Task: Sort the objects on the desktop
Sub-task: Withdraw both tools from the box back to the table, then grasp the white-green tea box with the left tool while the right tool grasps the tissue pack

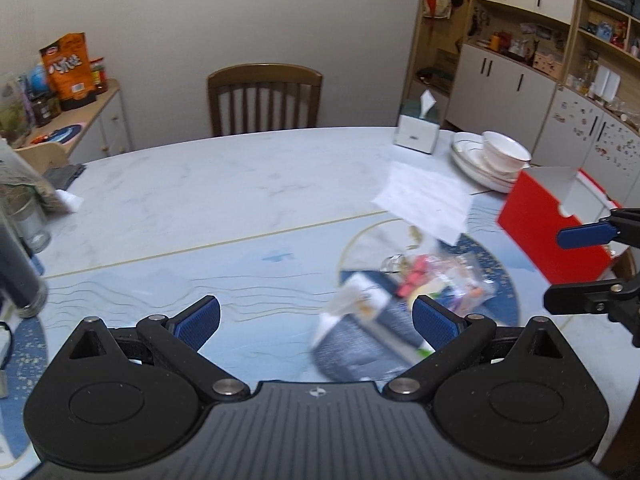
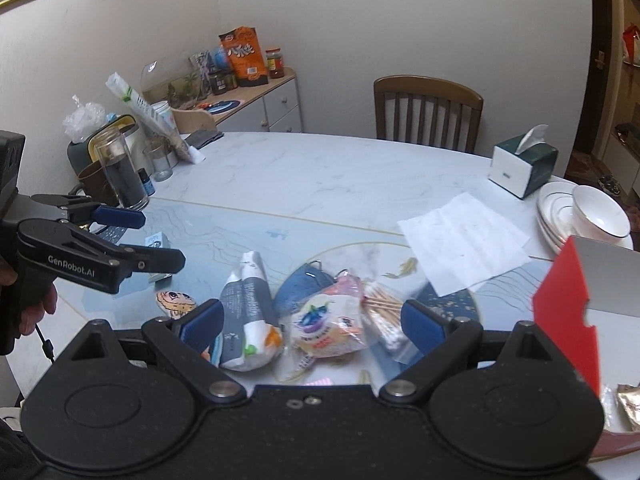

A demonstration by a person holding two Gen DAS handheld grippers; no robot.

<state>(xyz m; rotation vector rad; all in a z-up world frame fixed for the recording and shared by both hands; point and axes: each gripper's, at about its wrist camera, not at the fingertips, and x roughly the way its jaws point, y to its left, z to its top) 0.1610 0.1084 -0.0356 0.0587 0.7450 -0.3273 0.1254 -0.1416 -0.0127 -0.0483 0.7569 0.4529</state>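
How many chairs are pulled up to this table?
1 wooden chair shows, at the far side of the table against the wall, left of the tissue box. Others may stand nearer the person, out of both views.

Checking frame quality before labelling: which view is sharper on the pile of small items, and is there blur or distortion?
Left wrist view: the pile is smeared by motion blur, packets hard to tell apart; the chair stays fairly sharp. Right wrist view: the grey-and-white packet and cotton swabs are readable, only slightly soft. Both views bow the table edge, a fisheye effect.
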